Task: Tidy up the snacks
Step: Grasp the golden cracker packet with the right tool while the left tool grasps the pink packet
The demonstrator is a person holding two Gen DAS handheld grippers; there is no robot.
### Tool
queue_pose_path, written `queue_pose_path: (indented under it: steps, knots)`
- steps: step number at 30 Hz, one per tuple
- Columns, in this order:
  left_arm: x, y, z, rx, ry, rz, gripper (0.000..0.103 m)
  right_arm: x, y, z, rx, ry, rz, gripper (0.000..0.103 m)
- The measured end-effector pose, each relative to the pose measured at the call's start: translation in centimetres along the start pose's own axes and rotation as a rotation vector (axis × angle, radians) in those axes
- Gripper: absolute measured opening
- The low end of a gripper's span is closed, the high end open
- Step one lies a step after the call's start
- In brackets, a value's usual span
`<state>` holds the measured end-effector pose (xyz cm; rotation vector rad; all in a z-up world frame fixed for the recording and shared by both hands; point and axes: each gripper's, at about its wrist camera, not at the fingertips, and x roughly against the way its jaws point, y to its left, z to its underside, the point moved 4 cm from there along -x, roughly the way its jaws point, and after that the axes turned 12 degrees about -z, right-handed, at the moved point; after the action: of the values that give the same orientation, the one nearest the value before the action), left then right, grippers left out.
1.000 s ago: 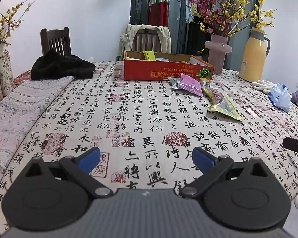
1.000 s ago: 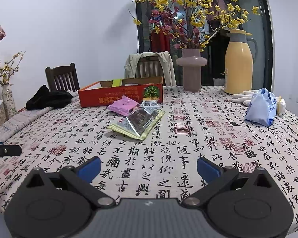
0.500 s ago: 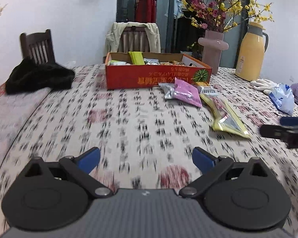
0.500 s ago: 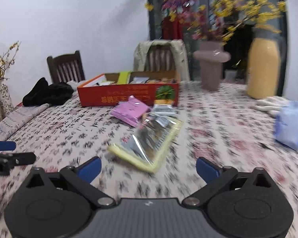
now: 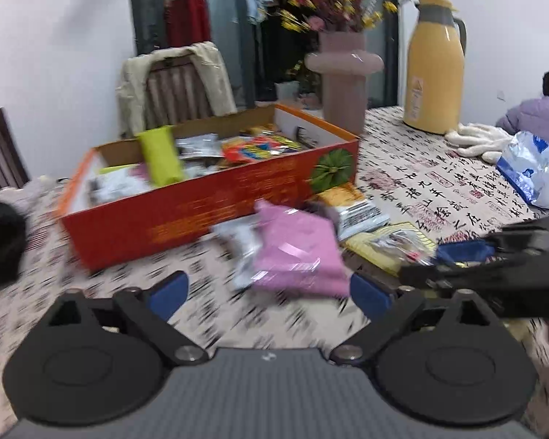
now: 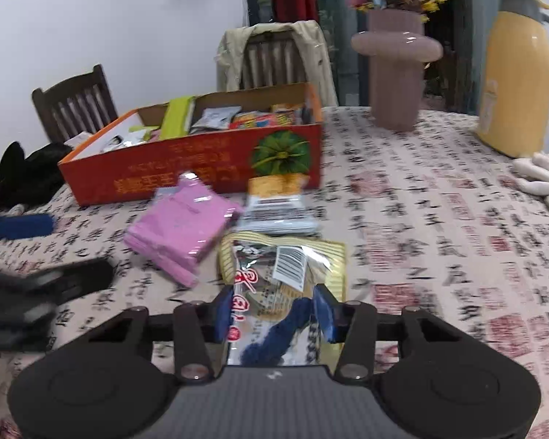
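Note:
An orange snack box [image 5: 201,201] holds several packets and also shows in the right wrist view [image 6: 201,172]. A pink packet [image 5: 296,252] lies in front of it, just ahead of my open, empty left gripper [image 5: 267,292]. My right gripper [image 6: 274,311] has its fingers partly closed around the near end of a long yellow-edged foil packet [image 6: 285,263] lying on the table; whether the pads press it is unclear. The pink packet [image 6: 183,230] and a grey-white packet [image 6: 278,212] lie beyond it. The right gripper [image 5: 468,256] shows at the right in the left wrist view.
A pink vase [image 6: 395,69], a yellow thermos [image 6: 516,73], white gloves [image 5: 475,139] and a blue-white bag [image 5: 530,172] stand on the right of the calligraphy tablecloth [image 6: 421,219]. Black cloth [image 6: 22,175] lies at left. Chairs stand behind the table.
Both grippers have moved forward toward the box and packets. The right gripper's fingers have narrowed from wide open to around the foil packet. The left gripper stays open.

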<state>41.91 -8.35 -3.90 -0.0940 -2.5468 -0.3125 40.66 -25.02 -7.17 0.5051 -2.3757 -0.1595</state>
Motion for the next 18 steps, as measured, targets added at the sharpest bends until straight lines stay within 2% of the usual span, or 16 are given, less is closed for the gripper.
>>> queue_pose_path:
  steps: [3,4,7,8,10,12,14,15,16,18]
  knots:
    - [-3.0,-1.9,-0.9,-0.029,0.014,0.04,0.081,1.6,-1.2,0.3,0.001,-0.02,0.021,0.047]
    - [-3.8,-2.4,-1.1,-0.035,0.019,0.042,0.079,2.0,-1.3,0.4,0.011,-0.02,0.026,0.054]
    - [-5.5,-3.4,-1.6,-0.06,0.022,0.015,0.072,3.2,-1.7,1.1,0.044,-0.023,0.047,0.062]
    - [-5.6,-3.8,-1.7,-0.087,0.006,0.005,0.065,3.3,-1.8,1.3,0.055,-0.018,0.051,0.063]
    - [-5.9,-4.3,-1.9,-0.112,0.002,-0.005,0.063,3.2,-2.0,1.4,0.071,-0.012,0.063,0.069]
    - [-5.6,-4.5,-1.7,-0.121,0.002,-0.004,0.062,2.5,-2.6,1.6,0.059,0.012,0.064,0.07]
    - [-4.7,-4.5,-1.4,-0.126,0.01,0.005,0.062,2.1,-2.9,1.8,0.049,0.01,0.055,0.069]
    - [-4.0,-4.3,-1.2,-0.122,0.013,0.003,0.062,2.2,-2.9,1.8,0.051,0.007,0.057,0.062]
    - [-3.2,-4.0,-0.9,-0.114,0.008,0.004,0.062,2.3,-3.0,1.8,0.044,0.0,0.052,0.051]
    - [-1.0,-3.1,-0.4,-0.08,-0.003,0.013,0.062,2.7,-2.9,1.8,0.036,-0.006,0.034,0.042]
